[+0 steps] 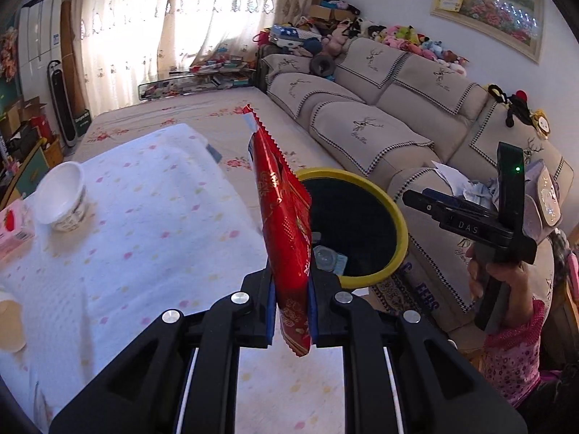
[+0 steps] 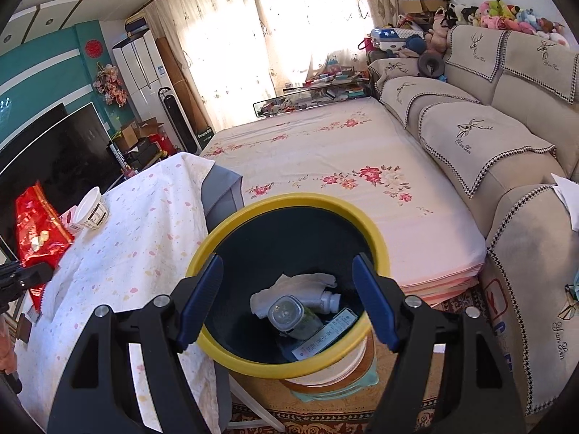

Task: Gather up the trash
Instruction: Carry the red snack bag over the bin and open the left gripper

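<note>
My left gripper [image 1: 292,311] is shut on a red snack wrapper [image 1: 284,217], which stands upright between the blue pads above the table's edge. The right wrist view catches the same wrapper [image 2: 34,224] at far left. A yellow-rimmed bin [image 1: 396,217] with a black liner sits just beyond the wrapper. My right gripper [image 2: 287,298] hangs open over the bin [image 2: 289,204], nothing between its fingers. Inside the bin lie a crumpled tissue [image 2: 289,287], a clear bottle [image 2: 289,316] and a paper packet. The right gripper [image 1: 470,220] also shows in the left wrist view, held by a hand.
A white paper bowl [image 1: 65,199] and a pink tissue pack [image 1: 14,228] rest on the dotted white tablecloth [image 1: 144,246]. A beige sofa [image 1: 380,123] with crumpled paper [image 1: 466,188] on its arm runs along the right. A floral mattress [image 2: 343,166] lies behind the bin.
</note>
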`<state>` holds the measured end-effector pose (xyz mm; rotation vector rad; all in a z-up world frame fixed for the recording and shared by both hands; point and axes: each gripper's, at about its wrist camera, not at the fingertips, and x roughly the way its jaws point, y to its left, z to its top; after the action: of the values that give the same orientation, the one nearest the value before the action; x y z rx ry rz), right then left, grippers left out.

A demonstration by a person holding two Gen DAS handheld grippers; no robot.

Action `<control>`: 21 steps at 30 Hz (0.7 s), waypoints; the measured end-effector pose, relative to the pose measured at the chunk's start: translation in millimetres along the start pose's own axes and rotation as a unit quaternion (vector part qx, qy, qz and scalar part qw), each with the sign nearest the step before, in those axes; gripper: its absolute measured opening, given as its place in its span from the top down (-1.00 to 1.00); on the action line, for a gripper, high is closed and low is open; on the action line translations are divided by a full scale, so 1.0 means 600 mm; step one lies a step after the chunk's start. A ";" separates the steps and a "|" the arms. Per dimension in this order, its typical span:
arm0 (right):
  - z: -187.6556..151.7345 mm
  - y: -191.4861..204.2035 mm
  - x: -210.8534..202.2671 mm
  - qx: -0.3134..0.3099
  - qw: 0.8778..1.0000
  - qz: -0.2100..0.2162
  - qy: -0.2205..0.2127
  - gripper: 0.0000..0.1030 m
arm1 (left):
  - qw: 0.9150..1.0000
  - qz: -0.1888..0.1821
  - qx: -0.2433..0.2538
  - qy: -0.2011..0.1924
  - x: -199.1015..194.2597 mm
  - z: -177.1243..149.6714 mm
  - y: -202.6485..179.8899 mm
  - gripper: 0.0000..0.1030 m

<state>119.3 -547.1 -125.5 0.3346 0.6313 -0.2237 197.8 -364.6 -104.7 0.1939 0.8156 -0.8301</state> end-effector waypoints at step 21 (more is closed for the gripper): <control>-0.013 -0.089 -0.020 0.022 0.999 -0.031 0.001 -0.36 | 0.997 -0.021 0.008 0.077 0.253 0.082 -0.093 -0.48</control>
<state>89.6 -592.1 -136.4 0.3577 0.6407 -0.2965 246.3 -512.7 -170.2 0.2575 0.9618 -0.8689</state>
